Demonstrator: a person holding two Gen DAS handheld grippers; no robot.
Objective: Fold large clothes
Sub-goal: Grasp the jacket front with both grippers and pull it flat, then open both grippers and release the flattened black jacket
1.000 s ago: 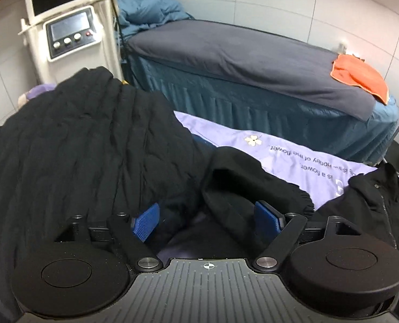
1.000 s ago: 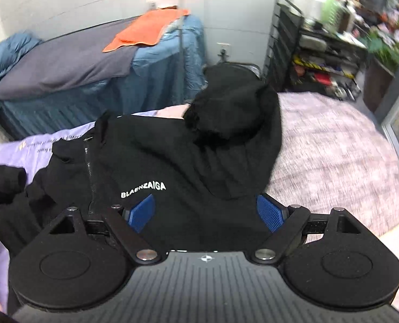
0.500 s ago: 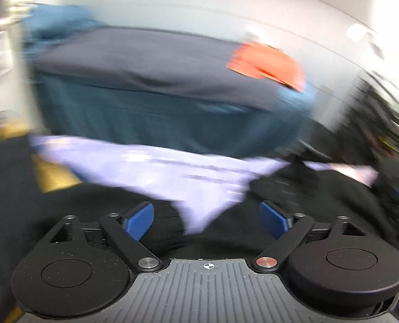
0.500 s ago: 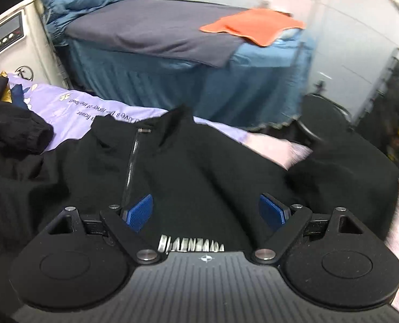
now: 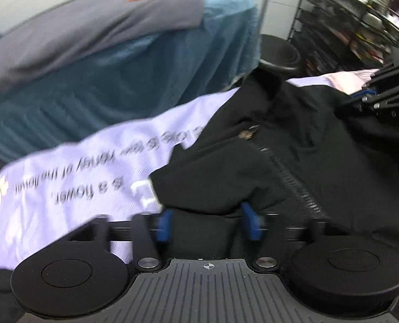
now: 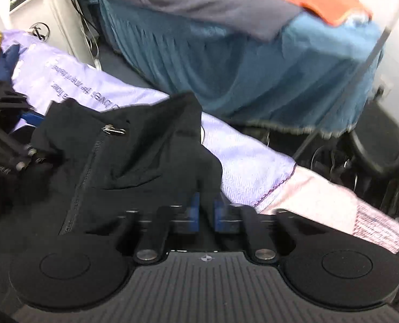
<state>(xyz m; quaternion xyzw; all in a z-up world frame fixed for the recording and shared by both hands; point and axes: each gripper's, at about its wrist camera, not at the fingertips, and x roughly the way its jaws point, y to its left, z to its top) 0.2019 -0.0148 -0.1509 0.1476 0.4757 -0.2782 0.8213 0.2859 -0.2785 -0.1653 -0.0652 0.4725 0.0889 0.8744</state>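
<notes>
The black zip-up jacket (image 5: 293, 161) lay spread on a lavender sheet (image 5: 78, 183) printed with grey lettering, its zipper pull (image 5: 249, 133) near the collar and white lettering at its right edge. The left tongs (image 5: 209, 222) sat at the jacket's left shoulder edge, where the cloth met the sheet; its blue pads (image 5: 165, 224) stood part-way apart with a fold of black fabric between them, and the blur left it unclear whether they pressed on it. In the right wrist view, the right tongs (image 6: 205, 212) had its pads (image 6: 194, 210) drawn nearly together with a raised ridge of jacket fabric (image 6: 145, 167) pinched between them, at the garment's right side beside the sheet (image 6: 248, 161). Each tongs showed at the edge of the other's view: the right one (image 5: 382, 91) over the far right of the jacket, the left one (image 6: 13, 145) at the left. Beyond the sheet stood a teal-skirted bed (image 6: 253, 75) with a grey cover (image 5: 78, 35) and an orange towel (image 6: 312, 0) on top. A white machine (image 6: 38, 5) stood at upper left, and a wire rack (image 5: 347, 27) at the right.
</notes>
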